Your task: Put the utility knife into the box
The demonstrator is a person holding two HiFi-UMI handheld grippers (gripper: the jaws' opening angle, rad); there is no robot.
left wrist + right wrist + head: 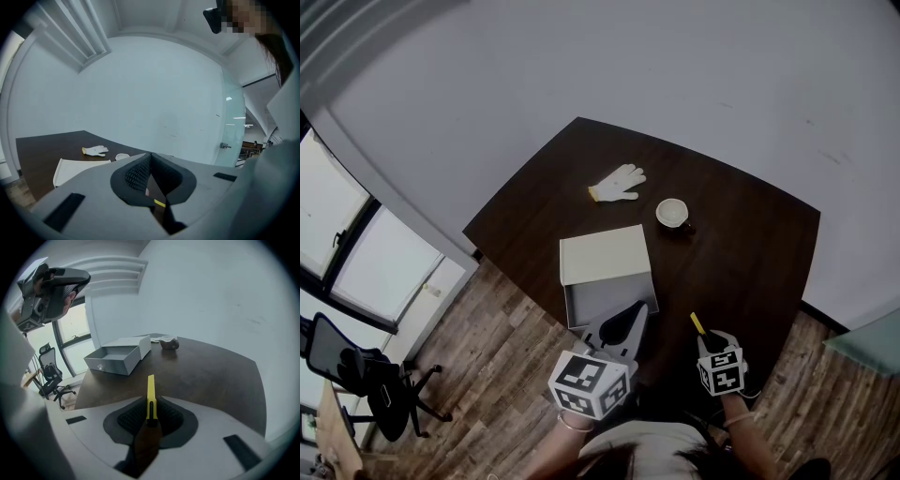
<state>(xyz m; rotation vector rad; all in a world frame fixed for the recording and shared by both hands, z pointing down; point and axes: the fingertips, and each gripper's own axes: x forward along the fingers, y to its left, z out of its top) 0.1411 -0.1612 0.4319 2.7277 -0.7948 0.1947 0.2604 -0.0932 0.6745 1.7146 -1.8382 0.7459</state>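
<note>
A yellow utility knife (150,387) with a dark handle sticks out forward from my right gripper (151,404), whose pads are shut on it. In the head view the right gripper (710,339) holds the knife (697,323) over the table's near edge, right of the box. The open grey box (581,305) stands near the front edge, with its white lid (605,255) behind it. In the right gripper view the box (112,363) is ahead to the left. My left gripper (628,319) hovers at the box's near right corner, its jaws (150,157) shut and empty.
On the dark wooden table (741,253), a white glove (619,182) and a small cup (672,213) lie at the far side. An office chair (384,394) stands on the wood floor to the left. A person's body is close behind both grippers.
</note>
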